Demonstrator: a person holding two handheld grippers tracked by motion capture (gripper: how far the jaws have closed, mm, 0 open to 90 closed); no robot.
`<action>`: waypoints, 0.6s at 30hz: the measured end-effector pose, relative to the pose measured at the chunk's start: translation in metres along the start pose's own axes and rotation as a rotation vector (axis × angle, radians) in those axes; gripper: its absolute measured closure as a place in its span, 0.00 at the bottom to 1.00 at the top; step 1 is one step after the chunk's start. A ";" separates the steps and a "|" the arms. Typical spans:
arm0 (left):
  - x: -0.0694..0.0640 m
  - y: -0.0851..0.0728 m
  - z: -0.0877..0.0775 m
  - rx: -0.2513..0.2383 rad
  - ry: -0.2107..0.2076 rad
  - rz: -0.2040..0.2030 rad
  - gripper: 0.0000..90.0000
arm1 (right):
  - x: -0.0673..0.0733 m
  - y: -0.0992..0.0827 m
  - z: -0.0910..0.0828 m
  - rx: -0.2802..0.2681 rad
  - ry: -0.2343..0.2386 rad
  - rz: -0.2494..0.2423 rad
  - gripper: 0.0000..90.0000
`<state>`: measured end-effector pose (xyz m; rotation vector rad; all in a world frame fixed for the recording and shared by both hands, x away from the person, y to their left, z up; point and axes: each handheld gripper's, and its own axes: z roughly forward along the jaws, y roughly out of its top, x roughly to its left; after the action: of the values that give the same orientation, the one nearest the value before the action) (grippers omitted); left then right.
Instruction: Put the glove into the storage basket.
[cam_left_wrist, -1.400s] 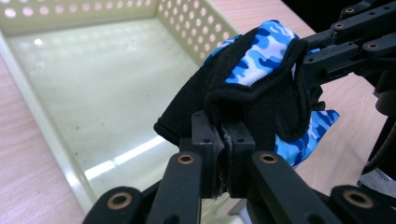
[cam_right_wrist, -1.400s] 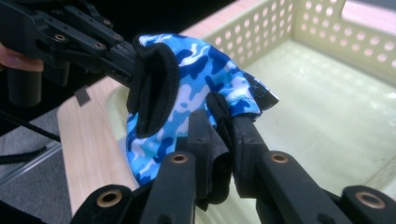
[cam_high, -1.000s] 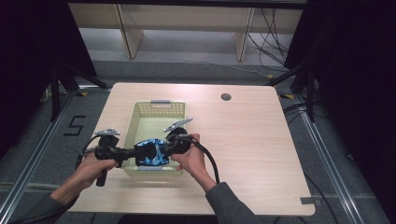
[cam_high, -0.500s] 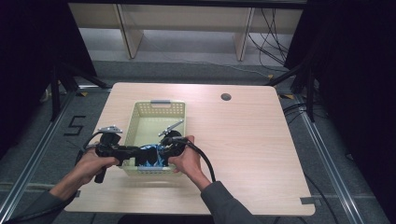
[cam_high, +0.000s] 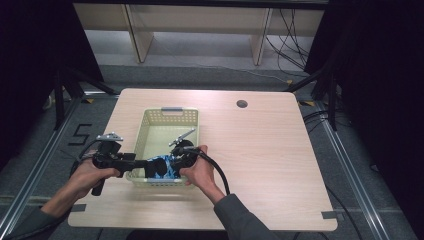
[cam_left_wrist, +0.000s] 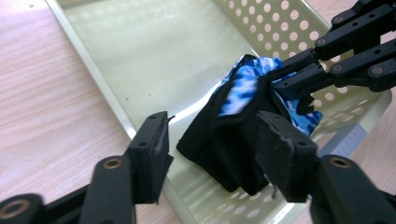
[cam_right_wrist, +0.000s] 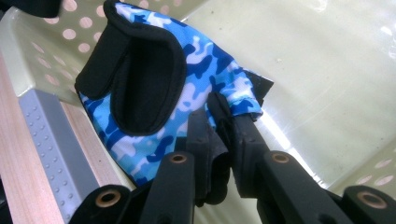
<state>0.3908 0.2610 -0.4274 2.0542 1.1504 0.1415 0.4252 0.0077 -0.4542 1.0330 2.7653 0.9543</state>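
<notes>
High view: bench (cam_high: 270, 150) evenly and brightly lit from above; surroundings fall to near black at both sides. Image soft, fine detail lost. Left gripper view: glare streaks on the basket (cam_left_wrist: 154, 60) floor; near jaws slightly blurred. Right gripper view: bright glare at upper right, foreground jaws out of focus.

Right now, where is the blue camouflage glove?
In the high view the blue camouflage glove hangs at the near end of the pale green basket, pinched by the right gripper, with the left gripper open just beside it.
</notes>
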 end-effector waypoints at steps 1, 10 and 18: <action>0.000 0.000 0.000 0.000 0.000 0.000 0.47 | 0.000 0.000 0.000 0.000 0.000 0.000 0.89; -0.007 0.000 -0.009 -0.007 0.002 -0.006 0.40 | 0.000 0.001 -0.001 -0.003 -0.007 0.004 0.84; -0.015 0.002 -0.010 -0.031 -0.012 -0.005 0.40 | 0.002 0.005 -0.010 -0.029 -0.063 -0.028 0.61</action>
<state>0.3789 0.2549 -0.4150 2.0224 1.1393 0.1436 0.4248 0.0066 -0.4432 0.9993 2.6997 0.9387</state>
